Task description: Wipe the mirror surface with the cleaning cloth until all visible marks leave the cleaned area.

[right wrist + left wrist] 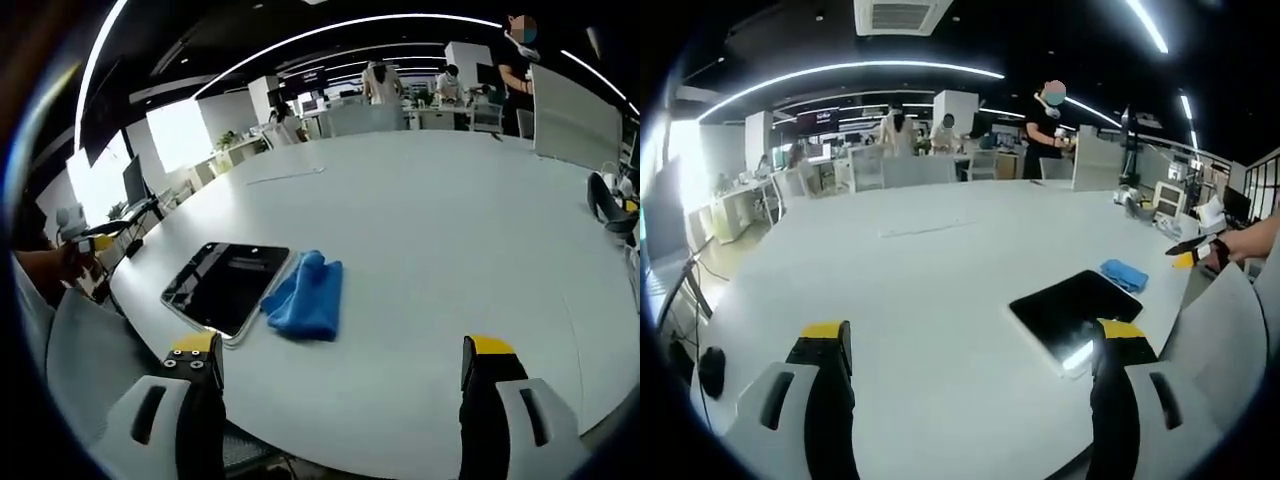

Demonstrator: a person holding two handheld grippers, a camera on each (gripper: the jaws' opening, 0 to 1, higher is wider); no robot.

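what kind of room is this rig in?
Likely an open-plan office: a big white table with the mirror and blue cloth, rows of desks and chairs behind, people standing, strip lights and a ceiling air-con unit.

Cloth (306,291) on table (440,230), touching mirror's (226,286) right edge

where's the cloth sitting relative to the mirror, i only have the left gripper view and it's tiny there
Observer: In the right gripper view the blue cloth lies bunched on the table, right against the mirror's edge.
Operator: is either gripper holding it
Observer: No. The right gripper is open, its fingers empty, short of the cloth.
Operator: and the left one
Observer: The left gripper is open too, one finger over the mirror's near corner.
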